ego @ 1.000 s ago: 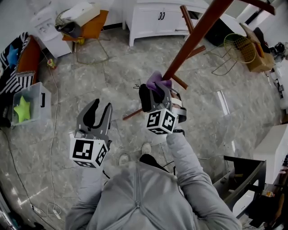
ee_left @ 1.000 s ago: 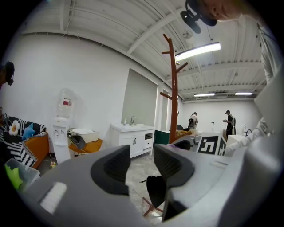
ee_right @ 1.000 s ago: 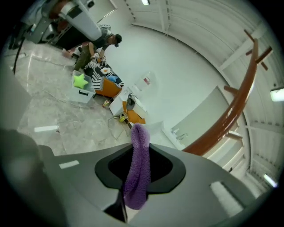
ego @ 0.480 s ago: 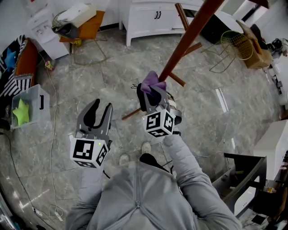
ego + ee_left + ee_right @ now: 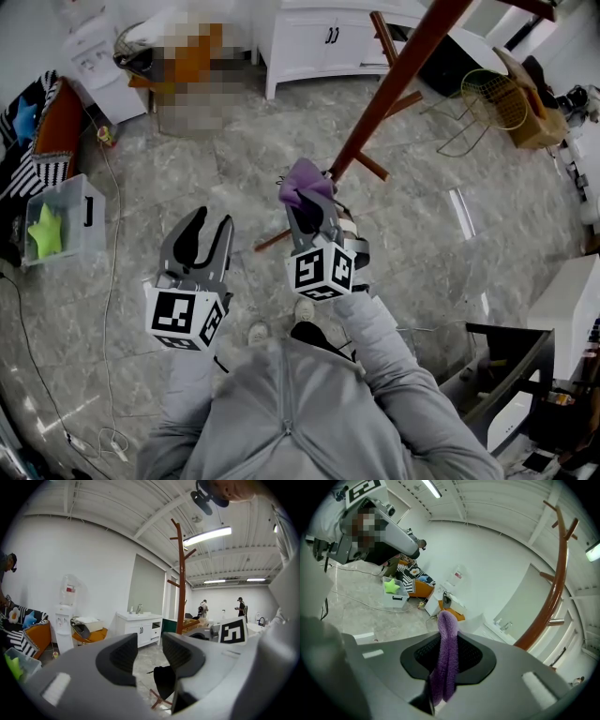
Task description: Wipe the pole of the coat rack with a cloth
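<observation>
low on the coat rack: purple cloth sits by the reddish-brown pole, just above the rack's feet; whether they touch cannot be told.
right tool: clenched on the cloth, which pokes up from between the jaws.
left tool: released, jaws apart and empty, held off to the side of the pole.
markings: marker cube on the right tool shows black-and-white square patterns, not legible words.
floor: grey marbled tile.
</observation>
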`<action>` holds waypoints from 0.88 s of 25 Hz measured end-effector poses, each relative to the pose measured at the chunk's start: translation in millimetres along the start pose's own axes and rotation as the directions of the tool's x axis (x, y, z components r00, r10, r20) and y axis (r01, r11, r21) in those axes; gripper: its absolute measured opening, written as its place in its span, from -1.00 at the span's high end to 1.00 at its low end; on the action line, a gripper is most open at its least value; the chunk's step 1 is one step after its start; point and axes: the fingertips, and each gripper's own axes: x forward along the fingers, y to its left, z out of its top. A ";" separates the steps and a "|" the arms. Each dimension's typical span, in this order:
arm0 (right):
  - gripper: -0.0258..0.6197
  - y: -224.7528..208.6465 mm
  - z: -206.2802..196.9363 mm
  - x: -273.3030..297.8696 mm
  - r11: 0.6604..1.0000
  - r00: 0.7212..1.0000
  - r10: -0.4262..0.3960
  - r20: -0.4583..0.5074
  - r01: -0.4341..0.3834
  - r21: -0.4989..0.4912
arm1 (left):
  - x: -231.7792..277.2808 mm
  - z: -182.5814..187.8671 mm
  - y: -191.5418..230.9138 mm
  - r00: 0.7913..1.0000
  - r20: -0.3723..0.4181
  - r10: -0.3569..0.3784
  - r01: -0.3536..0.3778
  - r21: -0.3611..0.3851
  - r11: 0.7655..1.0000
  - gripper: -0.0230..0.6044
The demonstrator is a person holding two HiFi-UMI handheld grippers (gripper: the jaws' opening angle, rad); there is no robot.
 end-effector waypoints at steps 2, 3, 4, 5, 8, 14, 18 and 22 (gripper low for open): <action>0.71 4.1 5.2 -3.5 1.000 1.000 0.003 0.011 -0.003 -0.001 | -0.5 0.9 0.2 1.000 0.004 -0.003 0.003 0.001 1.000 0.38; 0.71 6.3 8.0 -5.7 1.000 1.000 0.004 0.017 -0.004 -0.001 | -0.7 1.3 -0.1 1.000 0.006 -0.005 0.005 0.001 1.000 0.38; 0.71 8.7 10.7 -8.3 1.000 1.000 0.007 0.025 -0.007 0.000 | -0.9 1.8 -0.7 1.000 0.007 -0.007 0.007 0.002 1.000 0.38; 0.71 11.2 13.3 -11.3 1.000 0.999 0.009 0.032 -0.009 0.000 | -1.1 2.2 -1.5 1.000 0.008 -0.009 0.009 0.003 1.000 0.38; 0.71 20.5 19.2 -20.5 1.000 0.999 0.024 0.048 -0.024 0.004 | -1.8 3.0 -4.6 1.000 0.010 -0.019 0.019 0.005 1.000 0.38; 0.71 40.9 8.4 -41.6 0.997 0.998 0.050 0.034 -0.052 0.051 | 2.5 5.0 -17.1 0.999 0.016 -0.052 0.052 0.012 0.999 0.38; 0.71 44.6 -12.3 -56.2 0.993 0.999 0.040 -0.009 -0.038 0.110 | 6.7 8.0 -26.4 0.997 0.022 -0.081 0.080 0.020 0.997 0.38; 0.71 40.7 -35.6 -74.9 0.992 0.998 0.005 -0.060 0.003 0.129 | 11.9 10.1 -38.3 0.993 0.026 -0.112 0.111 0.031 0.993 0.38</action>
